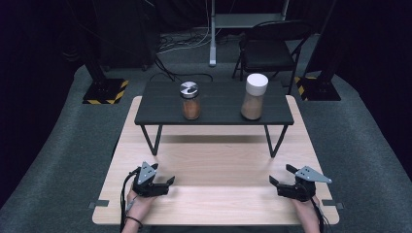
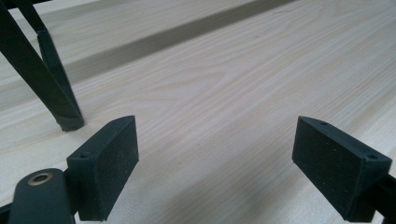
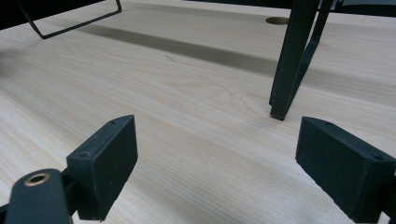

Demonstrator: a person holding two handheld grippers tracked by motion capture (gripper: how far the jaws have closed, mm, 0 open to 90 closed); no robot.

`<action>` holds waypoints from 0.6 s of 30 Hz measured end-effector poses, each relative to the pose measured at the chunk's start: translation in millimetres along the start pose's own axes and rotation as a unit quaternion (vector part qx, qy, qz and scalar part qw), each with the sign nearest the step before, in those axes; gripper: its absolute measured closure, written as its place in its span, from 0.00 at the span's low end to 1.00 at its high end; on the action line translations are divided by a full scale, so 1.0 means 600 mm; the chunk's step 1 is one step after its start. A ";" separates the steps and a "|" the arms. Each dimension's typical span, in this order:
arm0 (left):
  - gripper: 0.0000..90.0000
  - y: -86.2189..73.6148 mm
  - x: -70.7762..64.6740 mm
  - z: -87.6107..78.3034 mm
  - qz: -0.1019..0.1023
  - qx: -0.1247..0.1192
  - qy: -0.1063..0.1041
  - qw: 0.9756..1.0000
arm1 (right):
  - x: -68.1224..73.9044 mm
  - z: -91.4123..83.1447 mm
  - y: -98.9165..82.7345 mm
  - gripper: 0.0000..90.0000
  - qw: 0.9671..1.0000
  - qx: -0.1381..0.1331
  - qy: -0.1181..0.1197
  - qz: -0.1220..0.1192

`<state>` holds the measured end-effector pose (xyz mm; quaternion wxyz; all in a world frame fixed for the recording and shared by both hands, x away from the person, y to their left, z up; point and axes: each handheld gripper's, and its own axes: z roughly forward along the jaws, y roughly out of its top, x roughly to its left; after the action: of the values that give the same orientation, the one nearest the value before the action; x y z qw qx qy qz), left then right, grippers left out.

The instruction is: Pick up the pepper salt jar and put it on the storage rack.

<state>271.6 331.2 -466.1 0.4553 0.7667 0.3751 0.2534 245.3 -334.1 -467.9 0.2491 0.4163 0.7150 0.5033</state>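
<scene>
No text, label, brand or number can be read here. The only sign is the yellow-and-black warning stripes on the two stand bases on the floor.

Dark lab: hazard-striped rig bases

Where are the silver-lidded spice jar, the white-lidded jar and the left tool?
silver-lidded spice jar [image 1: 190,107], high view, glass body.
white-lidded jar [image 1: 253,104], high view, glass body.
left tool [image 1: 167,181], high view, between its fingertips.
</scene>
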 end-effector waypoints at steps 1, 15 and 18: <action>0.15 0.000 0.000 0.000 0.000 0.000 0.000 1.000 | 0.000 0.000 0.000 0.13 1.000 0.000 0.000 0.001; 0.15 0.000 0.000 0.000 0.000 0.000 0.000 1.000 | 0.001 0.001 0.000 0.13 1.000 0.002 0.001 0.000; 0.15 0.000 0.000 0.000 0.000 0.000 0.000 1.000 | 0.001 0.001 0.000 0.13 1.000 0.002 0.001 0.000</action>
<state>271.6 331.0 -466.1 0.4553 0.7667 0.3750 0.2534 245.8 -333.3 -468.0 0.2476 0.4162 0.7165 0.5021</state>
